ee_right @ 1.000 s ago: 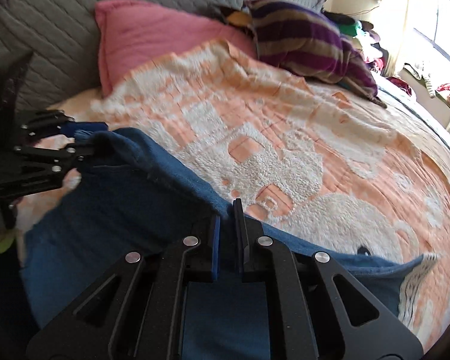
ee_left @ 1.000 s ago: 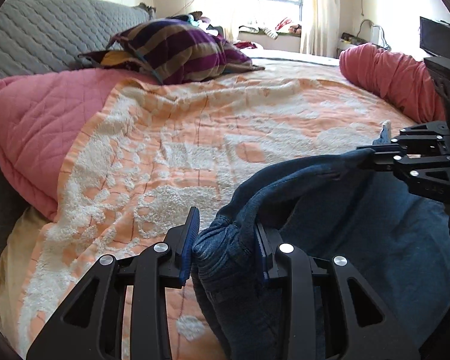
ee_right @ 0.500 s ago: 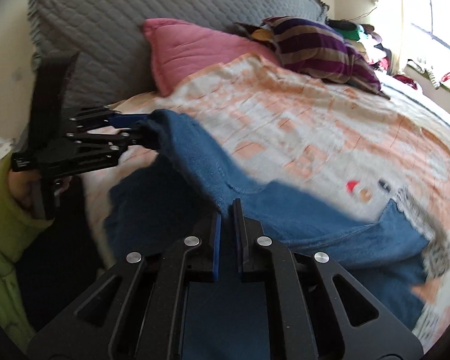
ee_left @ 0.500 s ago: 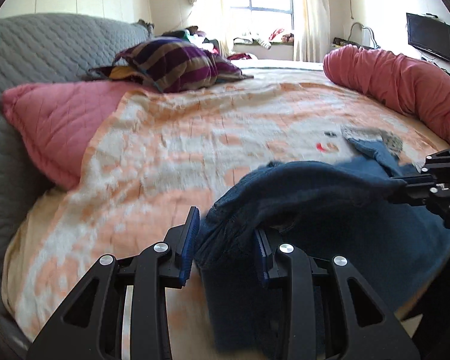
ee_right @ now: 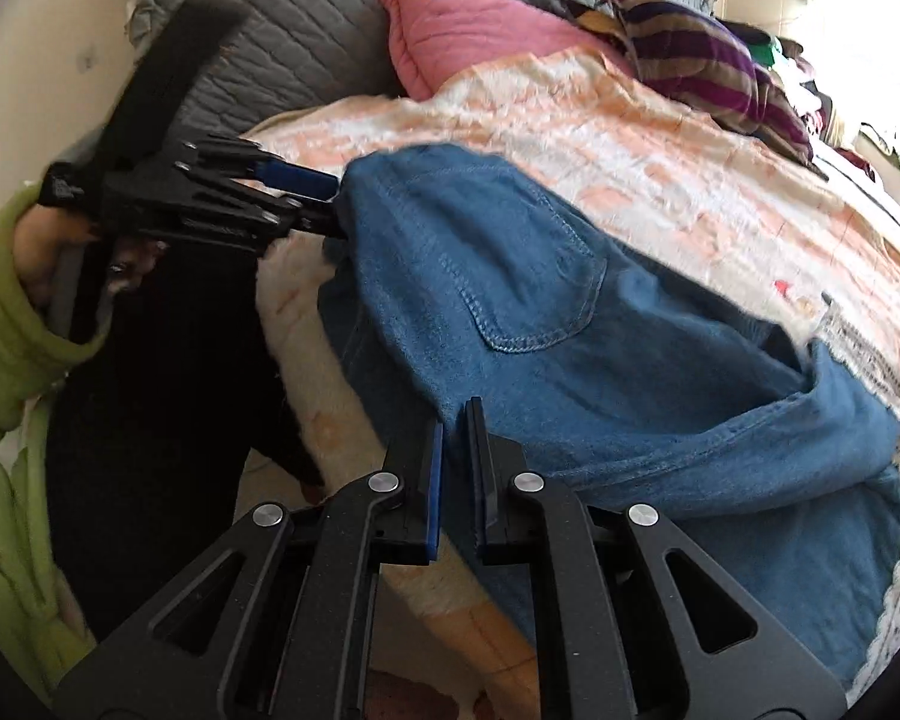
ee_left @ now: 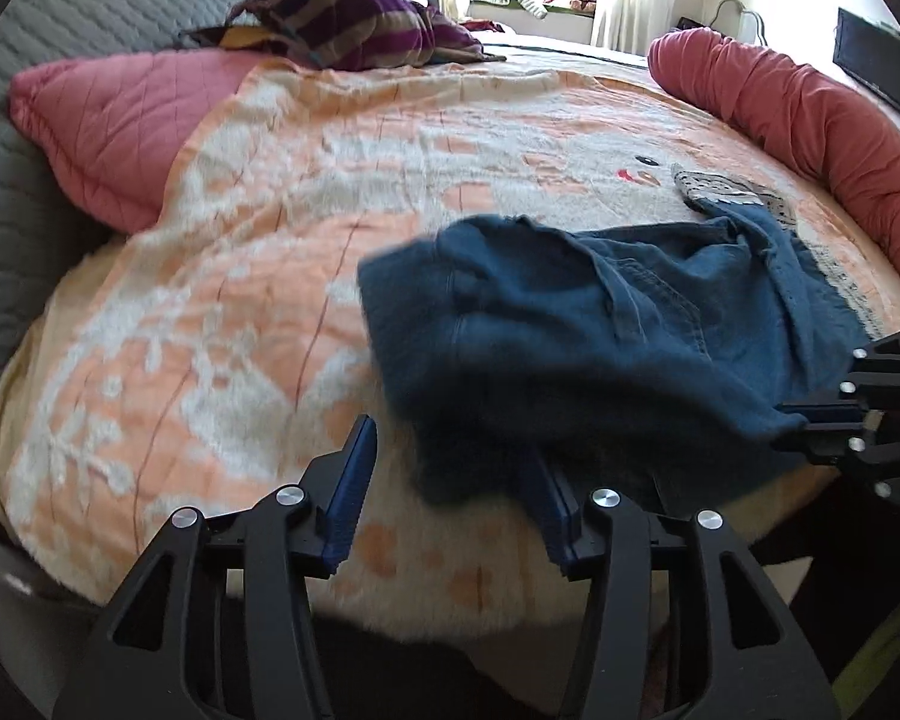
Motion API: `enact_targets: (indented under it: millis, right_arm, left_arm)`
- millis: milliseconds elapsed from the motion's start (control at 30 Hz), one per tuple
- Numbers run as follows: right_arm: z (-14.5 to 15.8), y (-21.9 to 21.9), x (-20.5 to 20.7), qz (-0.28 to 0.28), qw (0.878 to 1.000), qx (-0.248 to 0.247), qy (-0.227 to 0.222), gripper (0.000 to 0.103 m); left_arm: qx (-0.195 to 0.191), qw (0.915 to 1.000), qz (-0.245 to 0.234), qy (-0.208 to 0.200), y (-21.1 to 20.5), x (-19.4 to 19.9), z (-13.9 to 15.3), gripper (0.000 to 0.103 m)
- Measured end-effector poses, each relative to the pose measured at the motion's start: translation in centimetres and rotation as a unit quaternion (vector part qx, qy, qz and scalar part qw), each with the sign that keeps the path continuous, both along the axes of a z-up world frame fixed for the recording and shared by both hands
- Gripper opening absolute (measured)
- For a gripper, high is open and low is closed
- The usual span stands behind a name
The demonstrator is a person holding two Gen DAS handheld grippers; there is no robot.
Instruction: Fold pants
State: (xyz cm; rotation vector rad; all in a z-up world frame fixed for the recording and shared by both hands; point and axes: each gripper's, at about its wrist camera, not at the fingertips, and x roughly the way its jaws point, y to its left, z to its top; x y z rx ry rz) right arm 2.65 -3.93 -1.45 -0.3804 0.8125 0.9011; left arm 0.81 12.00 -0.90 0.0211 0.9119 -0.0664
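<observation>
Pinching the pants [ee_right: 510,276], the right hand-held gripper [ee_right: 453,420] alone reveals a pocket; the left hand-held gripper [ee_left: 450,468] gapes.

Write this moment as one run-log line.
task: fold pants | left gripper: open, jeans edge by its fingers | right gripper: shut on jeans | jeans: bunched on bed, fold not done

Blue denim pants [ee_left: 600,330] are lying on an orange-and-white patterned blanket [ee_left: 270,240]; at ten o'clock, a pink quilted pillow [ee_left: 108,120]; at twelve, a purple-and-tan striped cloth [ee_left: 354,24].
</observation>
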Motion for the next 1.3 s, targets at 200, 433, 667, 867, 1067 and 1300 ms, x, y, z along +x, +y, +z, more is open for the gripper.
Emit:
enact_targets:
  millis: [200, 433, 667, 867, 1067, 1300]
  right_arm:
    - [0.1, 0.2, -0.8, 0.015, 1.0, 0.014, 0.009, 0.003]
    - [-0.8, 0.5, -1.3, 0.022, 1.0, 0.006, 0.02, 0.005]
    - [2.0, -1.6, -1.3, 0.009, 0.998, 0.056, 0.03, 0.024]
    - [-0.2, -0.6, 1.7, -0.056, 0.997, 0.022, 0.056, 0.029]
    - [-2.3, 0.1, 1.5, -0.06, 0.996, -0.011, 0.073, 0.032]
    - [2.7, -5.1, 1.6, -0.115, 0.992, 0.05, 0.014, 0.045]
  left_arm:
    - [-0.047, 0.9977, 0.029, -0.038, 1.9, -2.2, 3.2, 0.041]
    - [-0.084, 0.9957, -0.015, -0.035, -1.7, 1.8, 2.9, 0.041]
    - [-0.043, 0.9989, -0.016, 0.002, -2.1, 1.6, -0.9, 0.04]
    - [-0.039, 0.999, -0.021, -0.003, -2.0, 1.7, -1.0, 0.04]
    - [-0.045, 0.9987, -0.021, -0.01, -2.1, 1.7, -1.2, 0.041]
    - [-0.054, 0.9965, -0.013, -0.062, -1.7, 0.1, 2.2, 0.059]
